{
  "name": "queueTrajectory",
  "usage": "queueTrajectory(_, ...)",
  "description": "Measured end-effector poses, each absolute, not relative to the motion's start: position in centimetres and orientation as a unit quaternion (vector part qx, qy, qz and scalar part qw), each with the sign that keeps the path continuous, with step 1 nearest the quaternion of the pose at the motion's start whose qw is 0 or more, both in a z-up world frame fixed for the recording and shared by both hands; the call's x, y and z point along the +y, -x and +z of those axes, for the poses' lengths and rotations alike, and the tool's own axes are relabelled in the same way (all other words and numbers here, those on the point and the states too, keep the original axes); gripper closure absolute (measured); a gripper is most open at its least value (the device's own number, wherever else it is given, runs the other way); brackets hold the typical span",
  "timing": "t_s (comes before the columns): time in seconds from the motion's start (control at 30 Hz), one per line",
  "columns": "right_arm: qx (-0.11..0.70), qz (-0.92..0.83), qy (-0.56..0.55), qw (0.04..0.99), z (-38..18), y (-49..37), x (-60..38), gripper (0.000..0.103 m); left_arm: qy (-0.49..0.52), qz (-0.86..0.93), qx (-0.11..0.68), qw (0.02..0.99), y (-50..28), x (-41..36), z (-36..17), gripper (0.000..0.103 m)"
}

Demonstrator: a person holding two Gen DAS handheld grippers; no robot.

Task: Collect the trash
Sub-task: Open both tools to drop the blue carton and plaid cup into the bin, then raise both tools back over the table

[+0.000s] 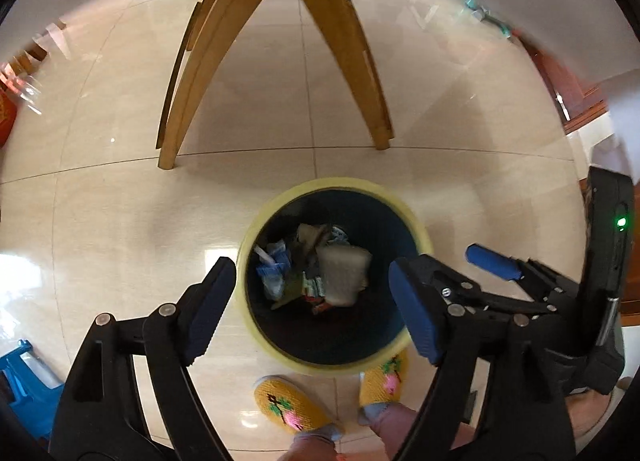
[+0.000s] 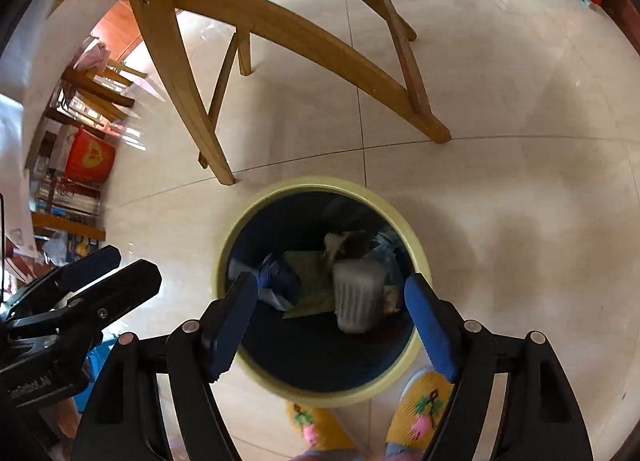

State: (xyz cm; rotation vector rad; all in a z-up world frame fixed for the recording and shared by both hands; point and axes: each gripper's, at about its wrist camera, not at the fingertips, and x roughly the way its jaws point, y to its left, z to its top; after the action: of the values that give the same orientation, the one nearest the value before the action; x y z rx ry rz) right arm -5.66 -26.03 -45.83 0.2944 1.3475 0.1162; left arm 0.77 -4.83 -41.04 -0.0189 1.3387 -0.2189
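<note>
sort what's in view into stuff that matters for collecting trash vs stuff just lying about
Part of the job:
- trash bin with yellow rim
- trash already lying in it
- left claw, open, empty
- right claw, open, empty

Just lying about:
- wooden table legs
- red box
- blue plastic stool
- yellow slippers on the person's feet

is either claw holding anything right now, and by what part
Nothing is held. The left claw and right claw are both open and empty above the bin; the trash lies inside it.
</note>
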Motion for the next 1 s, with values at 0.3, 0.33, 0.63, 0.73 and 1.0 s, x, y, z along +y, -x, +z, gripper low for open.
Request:
queueTrajectory(0.3,0.609,0.062,-0.126,0.781,-42.2,4.0,-25.9,0.026,0.007,-0.087,0.607,0.79,-0.1,-5.4,-37.9,0.027)
queueTrajectory(0.33,0.607,0.062,-0.124,0.782,-41.3,3.9,-25.9,0.026,0.006,-0.086,0.605,0.791,-0.1,-5.3,-37.4,0.027)
queueTrajectory(0.63,0.595,0.059,-0.124,0.792,-31.2,4.1,-26.4,0.026,0.004,-0.09,0.588,0.804,1.1,-4.9,-28.0,0.027)
queueTrajectory(0.73,0.586,0.058,-0.127,0.798,-26.7,4.7,-26.4,0.026,0.008,-0.094,0.581,0.808,1.9,-4.8,-23.6,0.027)
queueTrajectory(1.0,0.545,0.061,-0.129,0.826,-13.6,6.1,-25.7,0.026,0.016,-0.125,0.541,0.831,3.8,-4.0,-11.1,0.027)
